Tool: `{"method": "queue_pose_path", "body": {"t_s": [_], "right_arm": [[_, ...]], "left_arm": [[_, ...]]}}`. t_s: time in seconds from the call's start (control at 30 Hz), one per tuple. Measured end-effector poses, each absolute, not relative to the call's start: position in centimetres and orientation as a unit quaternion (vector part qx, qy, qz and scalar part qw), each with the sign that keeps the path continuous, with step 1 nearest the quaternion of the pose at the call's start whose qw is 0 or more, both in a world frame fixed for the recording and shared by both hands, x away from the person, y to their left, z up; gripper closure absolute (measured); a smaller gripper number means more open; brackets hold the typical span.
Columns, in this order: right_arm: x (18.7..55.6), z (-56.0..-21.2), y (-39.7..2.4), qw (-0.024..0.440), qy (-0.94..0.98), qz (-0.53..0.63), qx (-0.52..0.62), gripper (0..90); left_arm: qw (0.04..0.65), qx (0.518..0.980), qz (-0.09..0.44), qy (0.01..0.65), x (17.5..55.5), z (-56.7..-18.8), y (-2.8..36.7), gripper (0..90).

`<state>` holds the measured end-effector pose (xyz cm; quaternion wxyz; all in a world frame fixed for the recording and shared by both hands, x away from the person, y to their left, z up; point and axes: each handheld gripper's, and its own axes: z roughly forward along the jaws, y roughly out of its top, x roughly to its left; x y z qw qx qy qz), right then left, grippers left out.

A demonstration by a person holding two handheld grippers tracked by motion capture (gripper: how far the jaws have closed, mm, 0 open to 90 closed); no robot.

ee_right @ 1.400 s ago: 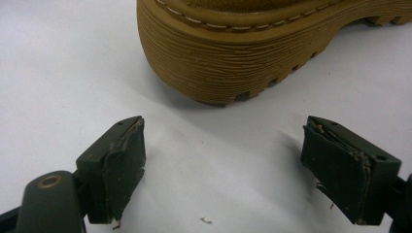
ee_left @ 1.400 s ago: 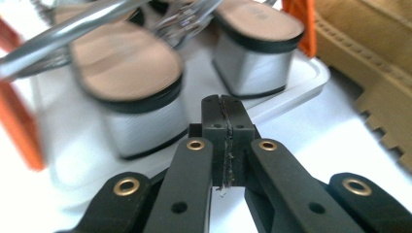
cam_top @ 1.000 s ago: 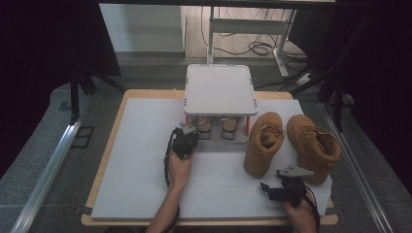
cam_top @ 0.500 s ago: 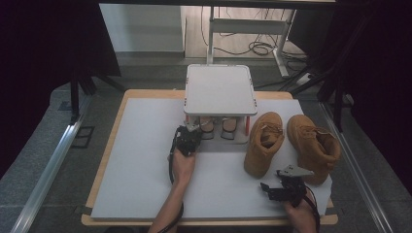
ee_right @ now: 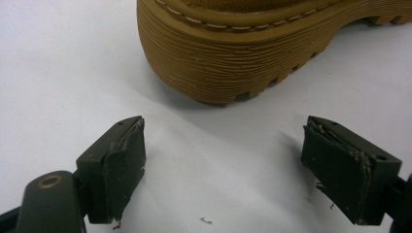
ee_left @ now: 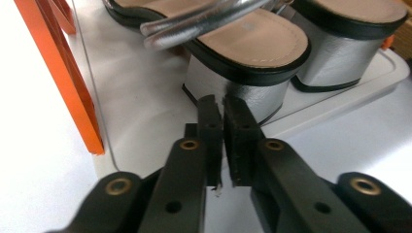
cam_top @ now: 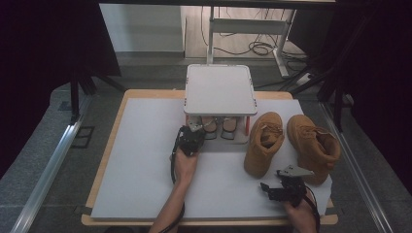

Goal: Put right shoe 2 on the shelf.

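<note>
Facing the left claw point(ee_left: 222, 145), sandal point(ee_left: 243, 48) heel-first.

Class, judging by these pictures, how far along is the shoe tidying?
Done: the silver sandals sit on the rack's lower shelf. In hand: the left gripper, jaws just opening on nothing, is beside a sandal heel. Left: both tan boots stand on the table; the open right gripper faces one boot's sole.

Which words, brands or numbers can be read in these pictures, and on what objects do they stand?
None: no readable text on the silver sandals, the tan boots, the white shelf or either hand-held gripper.
</note>
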<state>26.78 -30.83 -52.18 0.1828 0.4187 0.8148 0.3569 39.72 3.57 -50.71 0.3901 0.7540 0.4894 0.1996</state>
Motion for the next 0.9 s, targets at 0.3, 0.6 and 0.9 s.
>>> {"method": "queue_pose_path", "body": {"t_s": [0.3,0.6,0.9], "right_arm": [[26.8,-52.2,-30.8,0.183,0.815,0.357,0.419,16.0],[26.8,-52.2,-30.8,0.183,0.815,0.356,0.419,16.0],[26.8,-52.2,-30.8,0.183,0.815,0.356,0.419,16.0]], "left_arm": [[0.391,0.765,0.197,0.472,38.6,-49.5,4.2,58.7],[0.382,0.774,0.189,0.468,37.2,-49.1,6.1,37.3],[0.371,0.781,0.183,0.468,35.8,-49.2,7.5,20.5]]}}
